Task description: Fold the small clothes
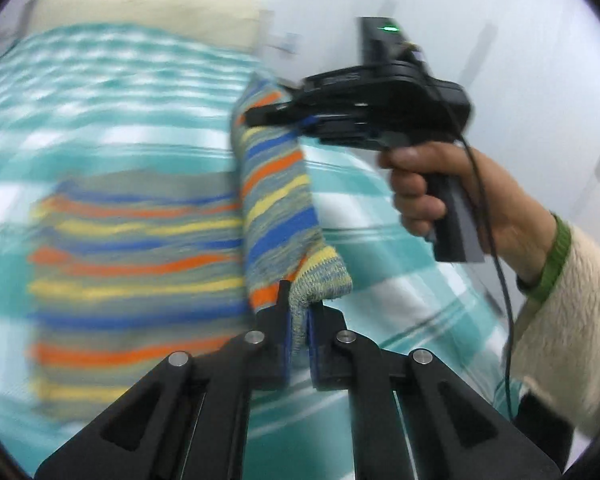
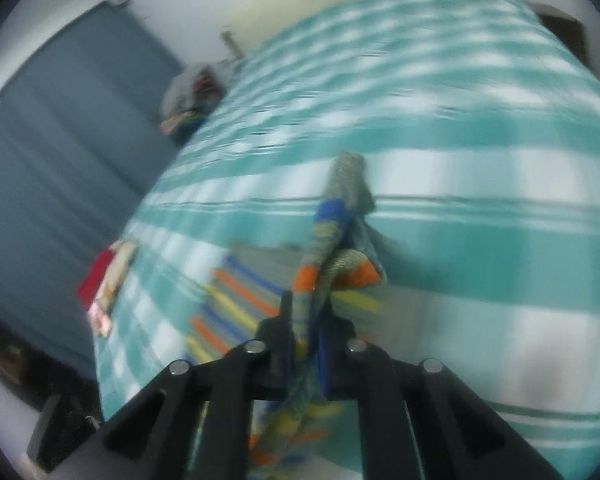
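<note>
Both tongs are clamped: your left gripper (image 1: 299, 312) and right gripper (image 2: 305, 316) each pinch the striped garment (image 1: 276, 200), lifting its edge above the checked bedspread (image 1: 100, 120).

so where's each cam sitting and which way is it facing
Left wrist: sits on the left gripper, looking down along its fingers at the striped garment pinched there; the right gripper and the hand holding it show ahead.
Right wrist: sits on the right gripper, facing along the bed with the teal checked bedspread, its fingers shut on a bunched fold of the garment.
Shared: the striped garment and the bedspread.
</note>
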Demonstrator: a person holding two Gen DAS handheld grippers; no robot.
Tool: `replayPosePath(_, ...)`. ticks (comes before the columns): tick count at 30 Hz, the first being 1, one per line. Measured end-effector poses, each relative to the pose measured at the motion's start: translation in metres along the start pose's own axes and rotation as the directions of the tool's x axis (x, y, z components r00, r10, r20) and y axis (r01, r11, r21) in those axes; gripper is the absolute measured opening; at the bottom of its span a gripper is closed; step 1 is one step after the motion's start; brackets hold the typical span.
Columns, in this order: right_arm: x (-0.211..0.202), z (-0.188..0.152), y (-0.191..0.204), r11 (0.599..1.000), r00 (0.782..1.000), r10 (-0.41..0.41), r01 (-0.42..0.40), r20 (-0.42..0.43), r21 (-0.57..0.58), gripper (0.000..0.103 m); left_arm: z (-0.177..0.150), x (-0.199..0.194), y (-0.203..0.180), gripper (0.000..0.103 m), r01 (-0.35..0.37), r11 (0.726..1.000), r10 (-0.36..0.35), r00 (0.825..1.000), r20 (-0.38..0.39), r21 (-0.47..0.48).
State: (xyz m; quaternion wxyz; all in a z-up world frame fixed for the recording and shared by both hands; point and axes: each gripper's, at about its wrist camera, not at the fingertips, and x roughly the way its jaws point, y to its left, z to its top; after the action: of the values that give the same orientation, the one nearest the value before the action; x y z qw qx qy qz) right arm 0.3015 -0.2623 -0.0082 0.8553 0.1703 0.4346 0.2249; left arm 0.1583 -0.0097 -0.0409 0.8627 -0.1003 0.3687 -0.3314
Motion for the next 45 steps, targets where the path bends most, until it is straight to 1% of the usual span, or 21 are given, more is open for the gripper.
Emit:
replayPosePath(6, 0.107, 0.004, 0.093, 0.996, 0.996, 0.047, -0.052, -0.071, -0.067, 0.010, -0.026, -0.033, 0.086, 0.006, -0.168, 0.966, 0.164, 0.986, -0.038, -0.196)
replayPosePath(9, 0.153, -0.008, 0.112, 0.995, 0.993, 0.068, -0.074, -0.093, -0.071, 0.022, -0.036, -0.033, 0.103, 0.022, -0.293, 0.931, 0.279, 0.956, -0.093, -0.216)
replayPosePath(11, 0.173, -0.019, 0.114, 0.993, 0.985, 0.112, -0.117, -0.132, -0.030, 0.031, -0.044, -0.042, 0.114, 0.053, -0.291, 0.913, 0.279, 0.957, -0.082, -0.285)
replayPosePath(14, 0.159, -0.030, 0.112, 0.990, 0.986, 0.130, -0.134, -0.101, -0.038, 0.031, -0.039, -0.059, 0.124, 0.065, -0.247, 0.905, 0.257, 0.966, -0.019, -0.346)
replayPosePath(19, 0.094, -0.047, 0.104, 0.988, 0.999, 0.014, -0.020, -0.039, -0.156, 0.031, -0.021, -0.035, 0.110, 0.073, -0.237, 0.927, 0.241, 0.970, -0.024, -0.292)
replayPosePath(21, 0.077, -0.068, 0.102, 0.973, 0.997, -0.030, 0.012, -0.074, -0.231, 0.031, -0.021, -0.017, 0.122, 0.072, -0.302, 0.918, 0.290, 0.953, -0.088, -0.256)
replayPosePath(23, 0.075, -0.099, 0.099, 0.961, 0.989, -0.050, 0.010, -0.141, -0.275, 0.031, -0.028, 0.000, 0.129, 0.061, -0.397, 0.893, 0.364, 0.914, -0.180, -0.212)
replayPosePath(26, 0.088, -0.152, 0.088, 0.944, 0.949, -0.149, 0.053, -0.277, -0.325, 0.031, -0.031, -0.007, 0.143, 0.062, -0.382, 0.895, 0.341, 0.919, -0.200, -0.230)
replayPosePath(28, 0.075, -0.169, 0.088, 0.936, 0.952, -0.160, 0.061, -0.261, -0.347, 0.031, -0.016, -0.021, 0.142, 0.066, -0.365, 0.902, 0.331, 0.927, -0.175, -0.231)
replayPosePath(29, 0.065, -0.169, 0.088, 0.939, 0.958, -0.146, 0.056, -0.246, -0.338, 0.031, -0.010, -0.023, 0.145, 0.073, -0.349, 0.909, 0.320, 0.934, -0.156, -0.226)
replayPosePath(30, 0.054, -0.163, 0.085, 0.950, 0.967, -0.122, 0.048, -0.224, -0.309, 0.041, 0.000, -0.025, 0.146, 0.078, -0.324, 0.922, 0.302, 0.945, -0.129, -0.213)
replayPosePath(31, 0.045, -0.154, 0.080, 0.960, 0.977, -0.104, 0.049, -0.186, -0.277, 0.066, 0.013, -0.025, 0.150, 0.087, -0.308, 0.930, 0.292, 0.950, -0.106, -0.201)
replayPosePath(32, 0.039, -0.145, 0.075, 0.966, 0.985, -0.100, 0.061, -0.144, -0.253, 0.077, 0.016, -0.024, 0.150, 0.095, -0.301, 0.933, 0.285, 0.953, -0.106, -0.199)
replayPosePath(33, 0.034, -0.133, 0.068, 0.972, 0.991, -0.102, 0.080, -0.088, -0.222, 0.084, 0.023, -0.015, 0.158, 0.095, -0.281, 0.938, 0.260, 0.957, -0.126, -0.201)
replayPosePath(34, 0.034, -0.120, 0.059, 0.978, 0.994, -0.102, 0.091, -0.049, -0.188, 0.084, 0.031, -0.001, 0.168, 0.095, -0.273, 0.939, 0.241, 0.956, -0.165, -0.210)
replayPosePath(39, 0.083, -0.086, 0.006, 0.997, 0.996, -0.044, 0.048, -0.076, 0.053, 0.081, 0.034, 0.043, 0.198, 0.086, -0.243, 0.929, 0.175, 0.954, -0.245, -0.280)
replayPosePath(40, 0.096, -0.085, -0.004, 0.994, 0.997, -0.016, 0.024, -0.074, 0.106, 0.075, 0.033, 0.045, 0.195, 0.079, -0.219, 0.935, 0.160, 0.962, -0.222, -0.278)
replayPosePath(41, 0.106, -0.084, -0.009, 0.990, 0.998, 0.028, -0.019, -0.062, 0.142, 0.070, 0.033, 0.051, 0.191, 0.045, -0.174, 0.948, 0.117, 0.969, -0.216, -0.267)
replayPosePath(42, 0.114, -0.083, -0.009, 0.986, 0.996, 0.071, -0.062, -0.055, 0.152, 0.049, 0.033, 0.058, 0.189, 0.020, -0.144, 0.954, 0.082, 0.969, -0.232, -0.264)
replayPosePath(43, 0.123, -0.083, -0.004, 0.985, 0.992, 0.105, -0.094, -0.068, 0.145, 0.031, 0.031, 0.066, 0.184, 0.016, -0.155, 0.956, 0.086, 0.960, -0.267, -0.249)
replayPosePath(45, 0.130, -0.083, 0.016, 0.998, 0.997, 0.021, -0.016, -0.078, 0.059, 0.027, 0.032, 0.059, 0.167, 0.015, -0.199, 0.964, 0.155, 0.958, -0.240, -0.174)
